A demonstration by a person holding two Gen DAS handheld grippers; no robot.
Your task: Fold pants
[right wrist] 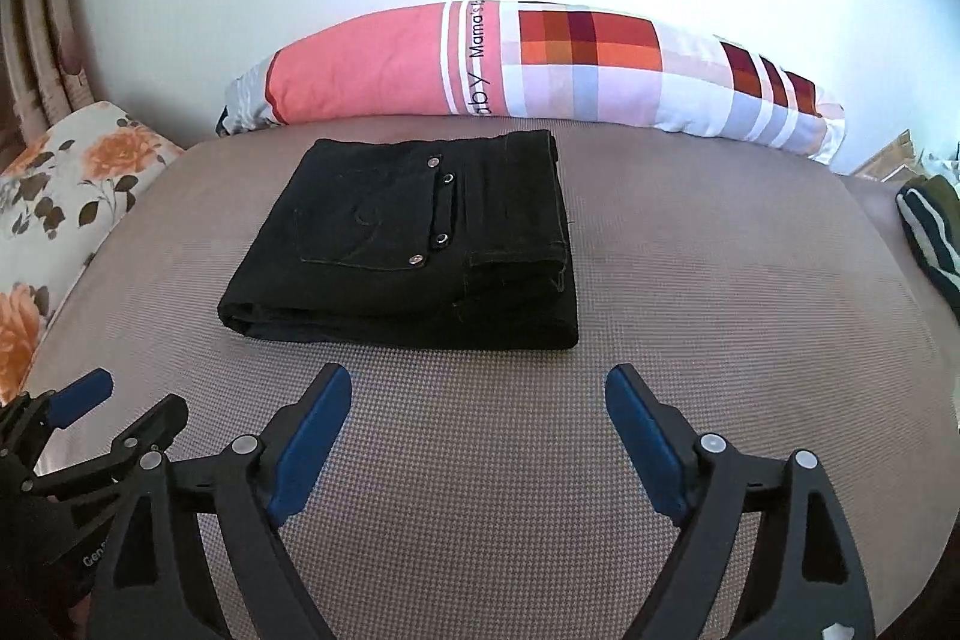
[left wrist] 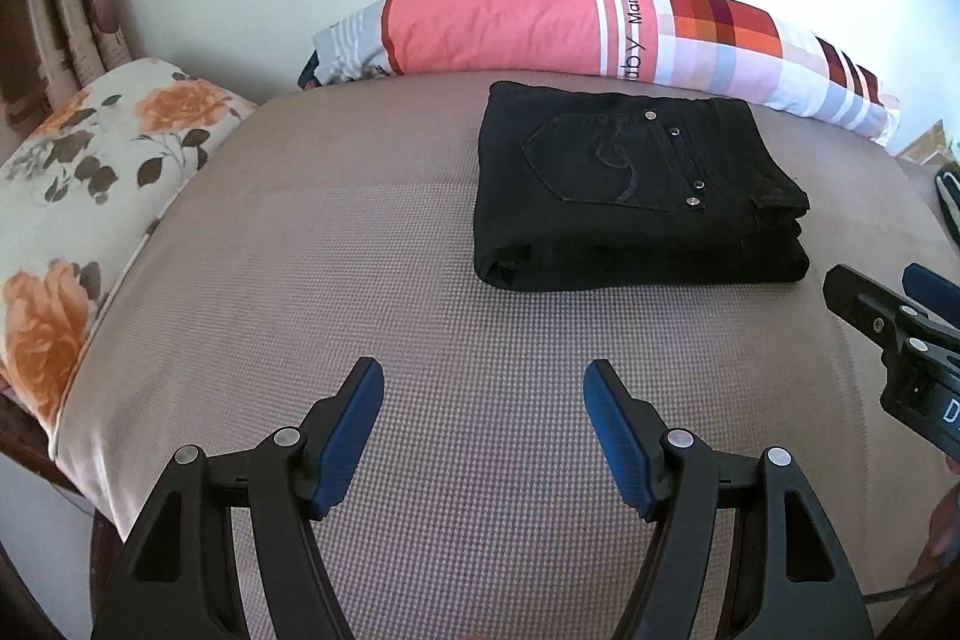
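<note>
At the left edge lies a floral cushion with orange roses [left wrist: 90,172], harmless where it is. The left claw [left wrist: 483,430] hangs wide and empty over the taupe checked bed cover [left wrist: 360,280]. Beyond it the black denim pants [left wrist: 636,187], folded into a thick stack with the back pocket up, rest near the long pink-and-plaid pillow [left wrist: 540,22]. The right claw [right wrist: 479,430] is spread wide too, holding nothing. The fold looks finished; a careless brush from either claw could topple or spring open the layers.
</note>
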